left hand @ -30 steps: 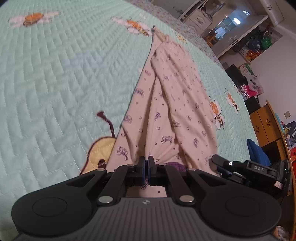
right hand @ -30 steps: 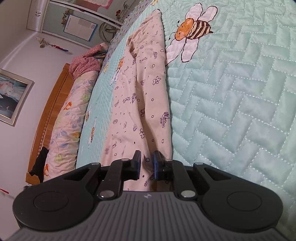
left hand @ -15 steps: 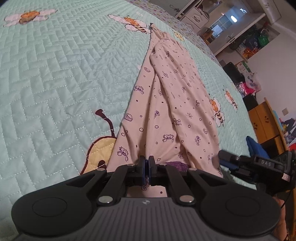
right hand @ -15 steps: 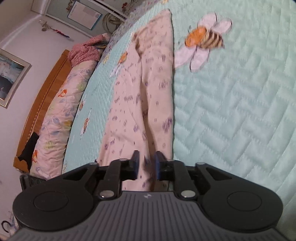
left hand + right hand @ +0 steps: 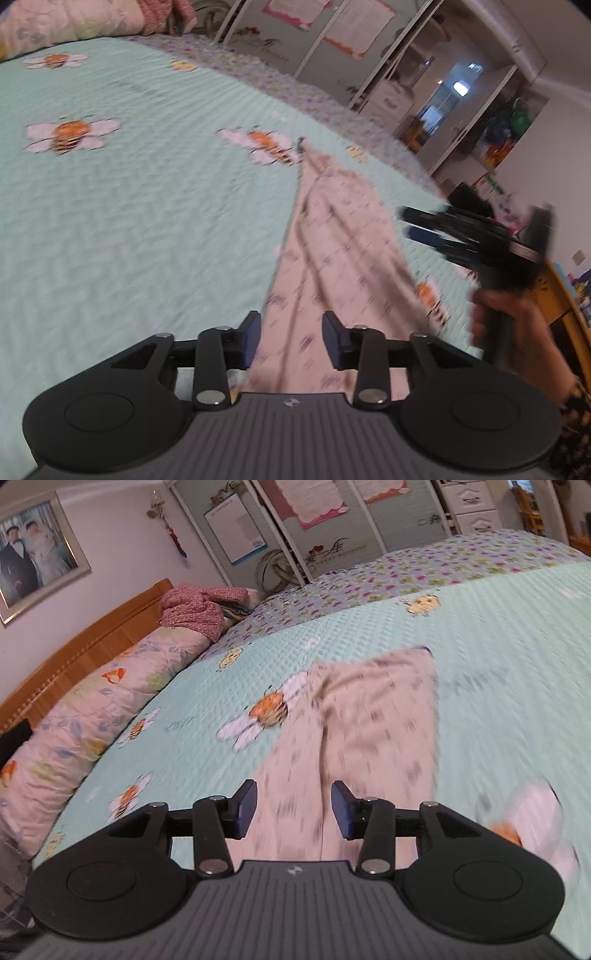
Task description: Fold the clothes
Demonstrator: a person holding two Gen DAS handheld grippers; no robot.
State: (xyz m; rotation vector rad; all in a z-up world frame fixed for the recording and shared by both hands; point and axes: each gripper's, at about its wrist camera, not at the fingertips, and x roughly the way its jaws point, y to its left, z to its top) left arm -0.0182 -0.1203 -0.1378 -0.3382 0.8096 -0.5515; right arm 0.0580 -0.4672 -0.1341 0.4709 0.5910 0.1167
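The garment [image 5: 332, 236] lies lengthwise on the quilt [image 5: 129, 221], with the rolled duvet [image 5: 92, 716] along the headboard [image 5: 92, 627].

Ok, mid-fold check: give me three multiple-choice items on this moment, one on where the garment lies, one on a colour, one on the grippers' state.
1. Where does the pink printed garment lie?
A. On the floor
B. Spread along the quilt
C. Over the headboard

2. What is the quilt's ground colour?
A. Pale mint green
B. Dark red
C. Black

3. How do the left gripper and the right gripper stand?
A. Both clamped on cloth
B. One clamped, one apart
C. Both with jaws apart

Answers: B, the garment stretches flat across the quilt in both views; A, mint green around the bee patches; C, each gripper's jaws are opening, with cloth below the gap, not pinched.
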